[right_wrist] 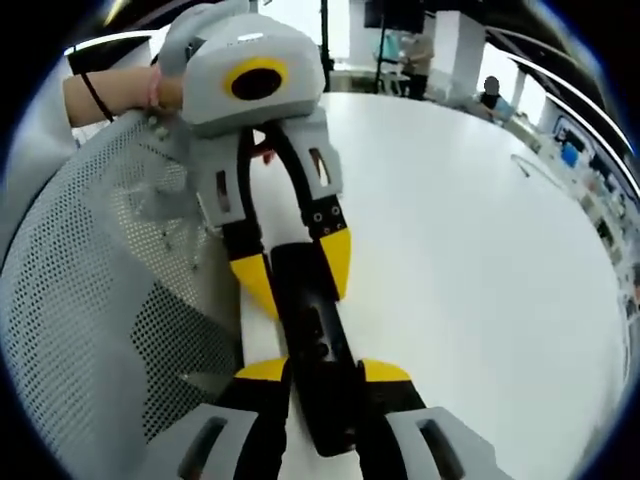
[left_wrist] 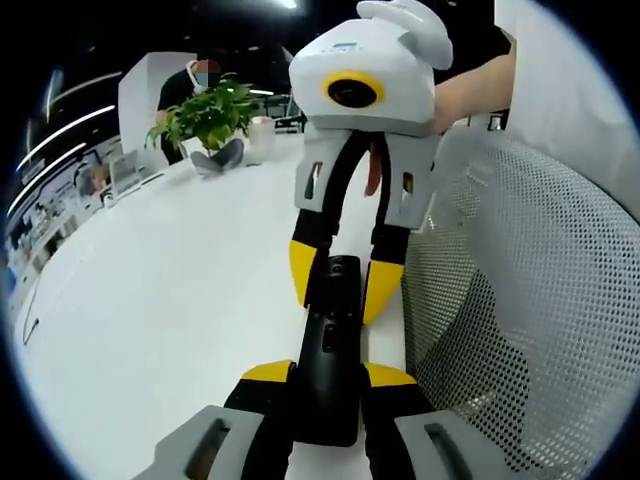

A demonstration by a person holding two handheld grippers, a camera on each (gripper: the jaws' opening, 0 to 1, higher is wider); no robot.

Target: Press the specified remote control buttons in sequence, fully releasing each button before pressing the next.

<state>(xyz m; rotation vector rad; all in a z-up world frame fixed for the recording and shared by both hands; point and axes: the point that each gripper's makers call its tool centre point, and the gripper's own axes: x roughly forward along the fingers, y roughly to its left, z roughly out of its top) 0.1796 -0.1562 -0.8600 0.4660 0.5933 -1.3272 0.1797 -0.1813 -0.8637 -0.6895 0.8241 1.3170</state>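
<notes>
Black remote (left_wrist: 330, 350) lies lengthwise on white surface (left_wrist: 150, 300), beside mesh chair back (left_wrist: 530, 320). Left gripper (left_wrist: 328, 378) fingers pinch remote's near end. Right gripper (left_wrist: 335, 285), opp. side, yellow-tipped fingers (left_wrist: 303, 272) pinch far end. Right gripper view: right gripper (right_wrist: 325, 375) fingers clamp remote (right_wrist: 318, 345); left gripper (right_wrist: 295, 265) opp. Potted plant (left_wrist: 205, 115) in bkgd.

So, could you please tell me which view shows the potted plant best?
The left gripper view: the potted plant stands at the far side of the white table, leaves and pot plainly seen. In the right gripper view I cannot make it out on the table.
</notes>
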